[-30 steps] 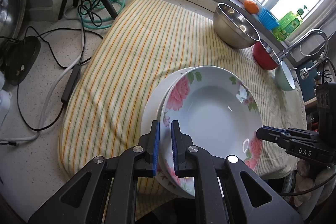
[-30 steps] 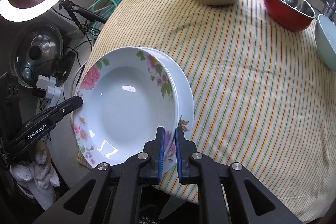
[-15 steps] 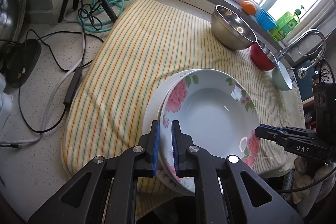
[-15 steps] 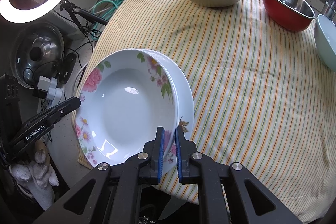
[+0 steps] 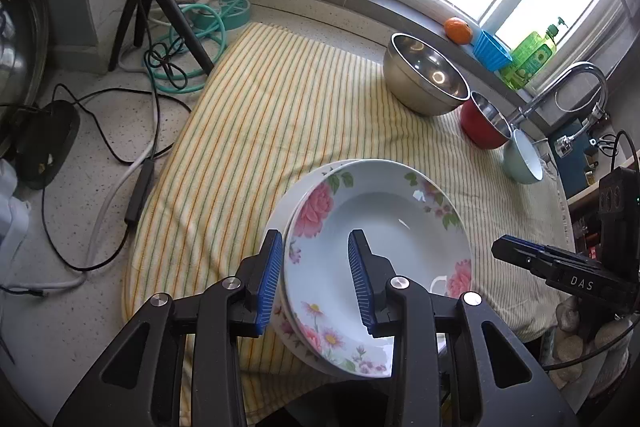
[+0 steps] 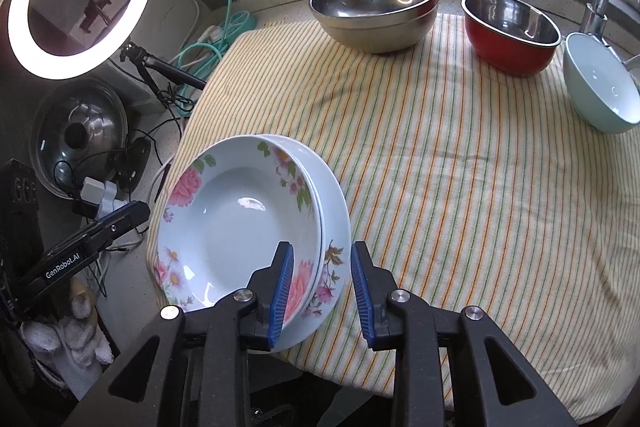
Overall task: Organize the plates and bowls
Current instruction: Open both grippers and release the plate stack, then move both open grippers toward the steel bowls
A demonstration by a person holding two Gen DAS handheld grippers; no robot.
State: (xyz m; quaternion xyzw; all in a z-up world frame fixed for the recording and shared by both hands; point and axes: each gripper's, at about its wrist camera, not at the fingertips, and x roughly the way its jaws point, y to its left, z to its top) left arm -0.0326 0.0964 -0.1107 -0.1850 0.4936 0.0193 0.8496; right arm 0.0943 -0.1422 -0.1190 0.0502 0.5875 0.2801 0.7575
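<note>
Our left gripper (image 5: 316, 277) and right gripper (image 6: 322, 291) are both opening, pads now clear of the floral plate (image 5: 376, 259) rim they pinched a second ago. The plate sits nested on another at the striped cloth's (image 6: 460, 187) near-left corner. We judge the stacking done; next we must back off without nudging it, then gather the bowls across the cloth.

Left gripper (image 5: 316, 277) and right gripper (image 6: 322, 291), both angled downward, jaws opening, pads apart.
</note>
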